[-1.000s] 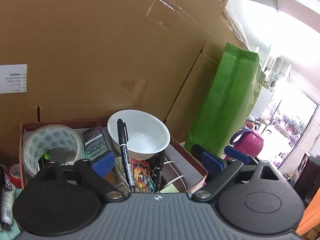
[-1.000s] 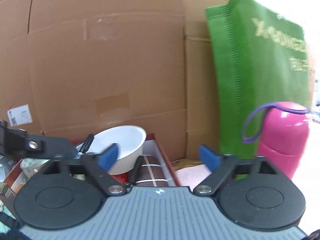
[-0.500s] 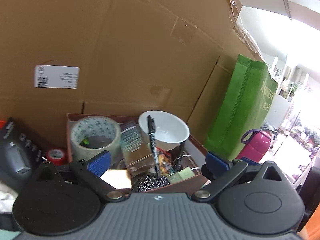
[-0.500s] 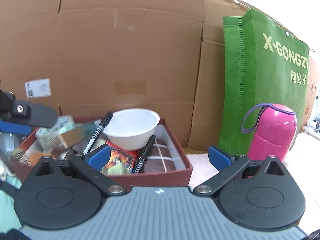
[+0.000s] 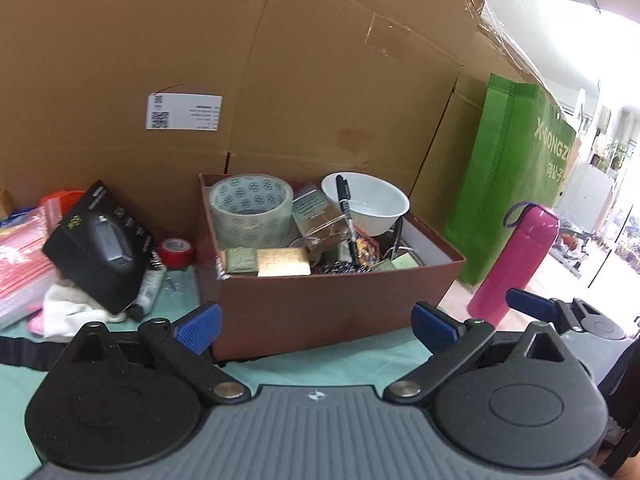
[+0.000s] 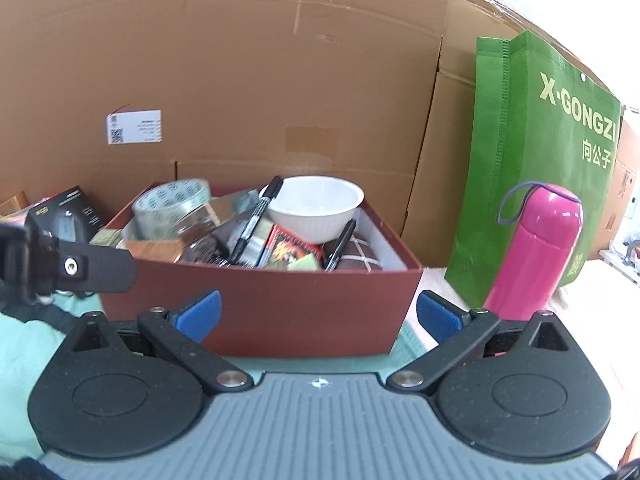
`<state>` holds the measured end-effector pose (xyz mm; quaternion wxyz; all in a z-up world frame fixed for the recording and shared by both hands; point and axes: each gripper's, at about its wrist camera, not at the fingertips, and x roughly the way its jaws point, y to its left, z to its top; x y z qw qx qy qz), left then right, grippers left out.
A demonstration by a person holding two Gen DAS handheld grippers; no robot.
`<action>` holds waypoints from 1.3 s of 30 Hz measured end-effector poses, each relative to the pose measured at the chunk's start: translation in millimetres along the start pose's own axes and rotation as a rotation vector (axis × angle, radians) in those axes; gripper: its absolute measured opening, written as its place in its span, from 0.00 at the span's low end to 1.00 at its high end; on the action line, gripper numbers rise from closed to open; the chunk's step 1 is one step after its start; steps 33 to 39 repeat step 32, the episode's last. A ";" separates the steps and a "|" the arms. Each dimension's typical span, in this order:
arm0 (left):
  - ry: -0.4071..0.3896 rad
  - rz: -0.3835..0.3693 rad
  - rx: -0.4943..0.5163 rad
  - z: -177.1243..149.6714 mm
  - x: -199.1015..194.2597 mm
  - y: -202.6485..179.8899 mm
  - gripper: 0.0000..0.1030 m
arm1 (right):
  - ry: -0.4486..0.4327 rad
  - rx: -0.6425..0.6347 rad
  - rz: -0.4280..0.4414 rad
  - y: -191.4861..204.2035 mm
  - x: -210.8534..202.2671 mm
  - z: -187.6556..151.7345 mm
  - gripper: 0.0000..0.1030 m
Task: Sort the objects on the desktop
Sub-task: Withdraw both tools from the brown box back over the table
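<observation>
The left gripper (image 5: 316, 326) is wide open and holds nothing. The right gripper (image 6: 318, 316) is wide open too, and it is empty as well. Both point at the brown box (image 5: 320, 304), which sits on the green table cover (image 5: 304, 368) just past their blue fingertips (image 5: 200, 326). The near wall of the box fills the gap between each pair of fingers, but nothing touches it.

The box is full of things. A big roll of clear tape (image 5: 251, 210) stands in its back left corner. A white bowl (image 5: 366, 204) sits in the back right corner. A black marker (image 5: 345, 216) leans up against the bowl, with its cap on top. A second black pen (image 6: 340, 244) leans on the bowl's other side. A shiny clear packet (image 5: 316, 216) lies between the tape and the bowl. A gold card (image 5: 283, 262) and a small green packet (image 5: 240, 260) lie near the front wall.

To the left of the box, on the table, a black carton (image 5: 100, 244) leans over a white cloth (image 5: 68, 312). A small red tape roll (image 5: 177, 252) stands just beside the box. To the right stand a pink bottle (image 6: 534, 256) and a green bag (image 6: 540, 152). Big cardboard boxes (image 6: 240, 72) stand behind everything.
</observation>
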<state>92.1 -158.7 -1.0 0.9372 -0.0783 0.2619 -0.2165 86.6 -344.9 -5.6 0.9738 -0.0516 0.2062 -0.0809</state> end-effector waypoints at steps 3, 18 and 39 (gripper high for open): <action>0.016 0.027 -0.032 -5.4 -6.6 5.0 1.00 | 0.011 0.003 0.011 6.9 -7.5 -5.1 0.98; 0.069 0.171 0.023 -26.1 -24.3 2.3 1.00 | 0.047 0.009 0.036 25.6 -34.7 -22.3 0.98; 0.087 0.124 0.075 -31.6 -28.0 -5.5 1.00 | 0.079 0.023 0.032 27.2 -38.4 -31.9 0.98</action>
